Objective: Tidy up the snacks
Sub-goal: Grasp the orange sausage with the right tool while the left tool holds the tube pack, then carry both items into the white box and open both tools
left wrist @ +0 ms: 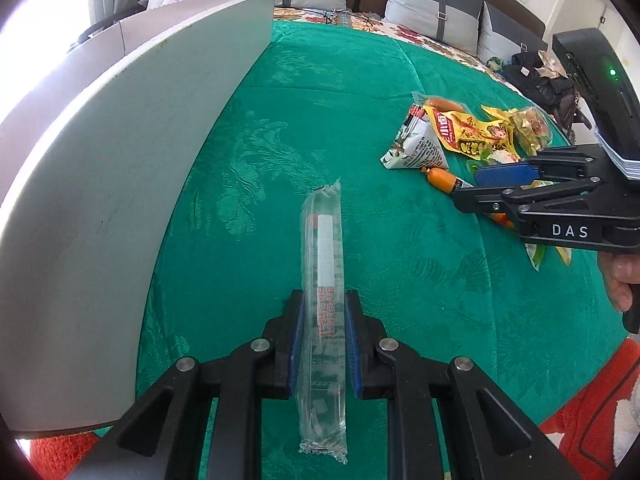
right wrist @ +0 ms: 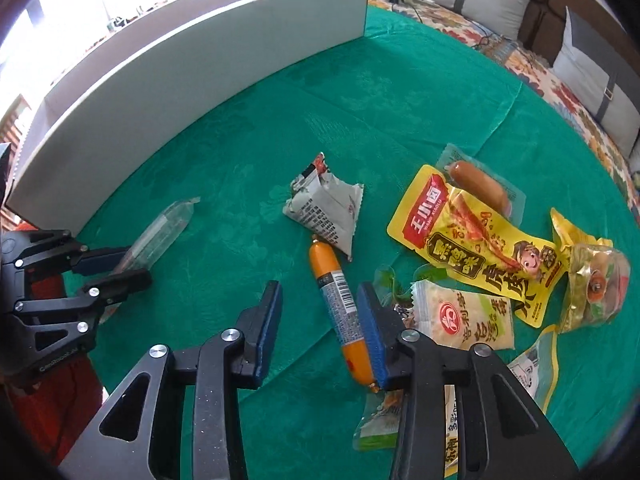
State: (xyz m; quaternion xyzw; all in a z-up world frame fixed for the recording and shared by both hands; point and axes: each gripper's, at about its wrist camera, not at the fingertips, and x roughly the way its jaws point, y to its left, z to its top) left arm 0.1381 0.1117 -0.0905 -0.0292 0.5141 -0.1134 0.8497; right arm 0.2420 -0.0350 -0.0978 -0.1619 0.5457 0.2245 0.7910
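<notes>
Both grippers are black plastic linkage frames with triangular cutouts and silver pivot screws. The left gripper (left wrist: 323, 344) has ribbed blue pads; the right gripper (right wrist: 318, 334) matches, marked "DAS" in white, a green light on its housing.

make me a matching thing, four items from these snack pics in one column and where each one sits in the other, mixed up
Things:
1. clear packet
2. orange sausage
3. grey box
4. yellow pouch

Places:
a. in the snack pile, partly over a small packed sausage
b. between the open right gripper fingers
c. clamped in the left gripper
d. standing along the green cloth's edge

Pairs: 1-c, 2-b, 3-d, 4-a
</notes>
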